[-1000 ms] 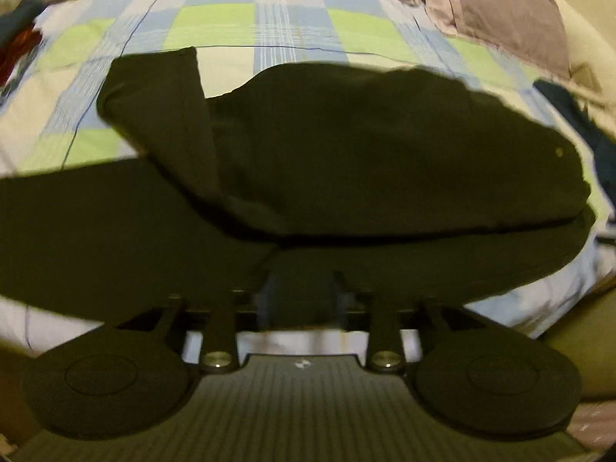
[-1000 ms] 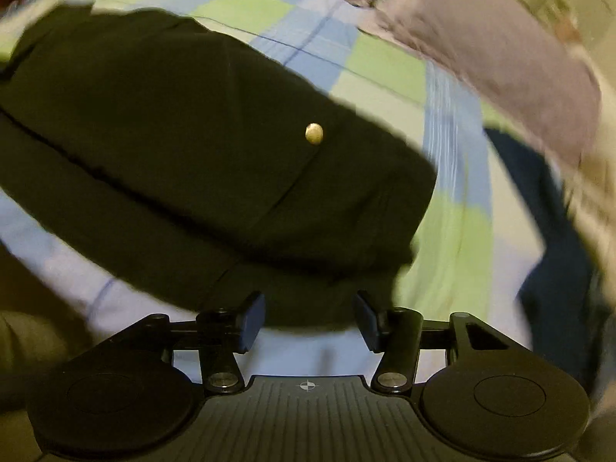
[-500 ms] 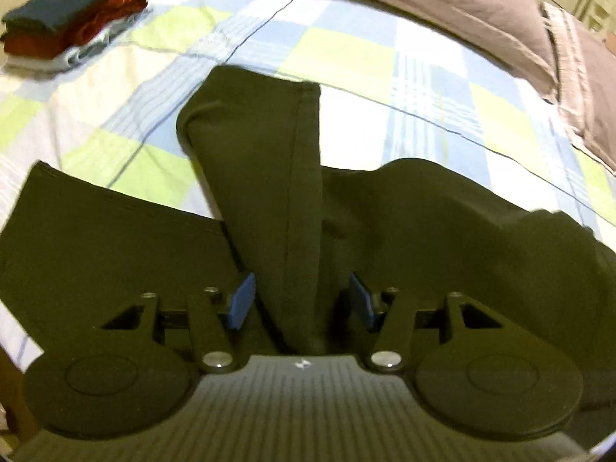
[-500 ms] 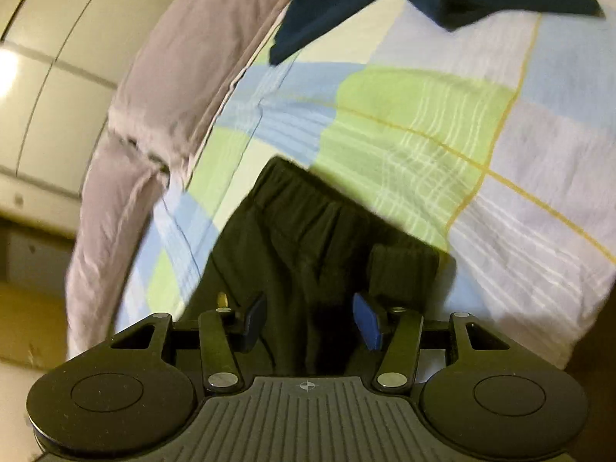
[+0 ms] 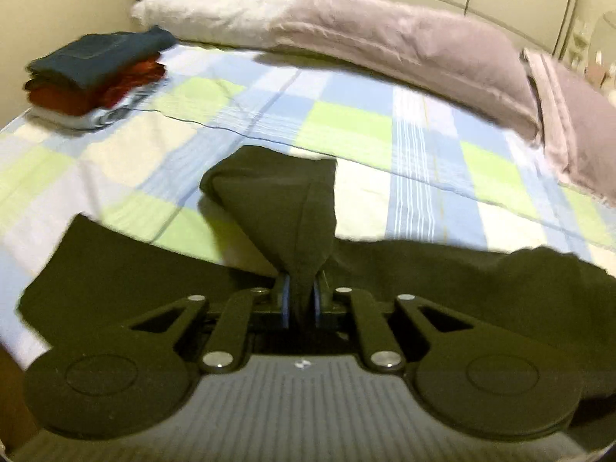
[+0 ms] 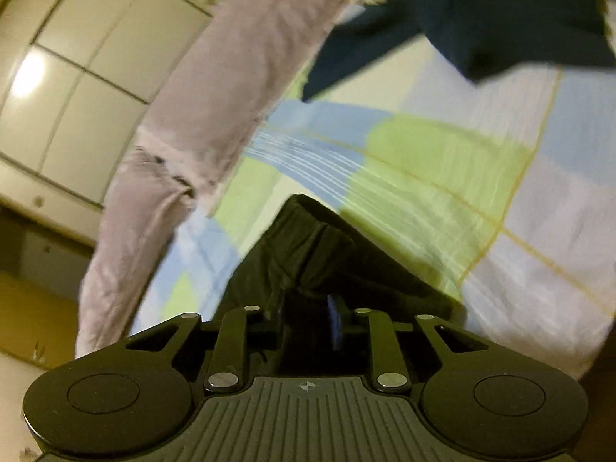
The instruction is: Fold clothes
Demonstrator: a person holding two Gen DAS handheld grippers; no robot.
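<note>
In the left wrist view, a folded stack (image 5: 96,77) is seen far beyond the fingers, to their left, on the bed (image 5: 346,123). The dark garment (image 5: 115,269) is spread on the bed just ahead of and under the fingers, and a raised fold of it is pinched by the left gripper (image 5: 298,302), whose fingers (image 5: 284,300) are closing onto the cloth. Pillows (image 5: 404,46) lie well beyond, to the right. In the right wrist view, the same garment (image 6: 327,254) is bunched between the closing fingers of the right gripper (image 6: 308,321), with a blue garment (image 6: 481,19) far ahead. The cloth is judged soft, light and limp; it will sag and slip unless several layers are clamped. Hold is best taken at hems or the waistband edge, where the thicker seam gives purchase.
</note>
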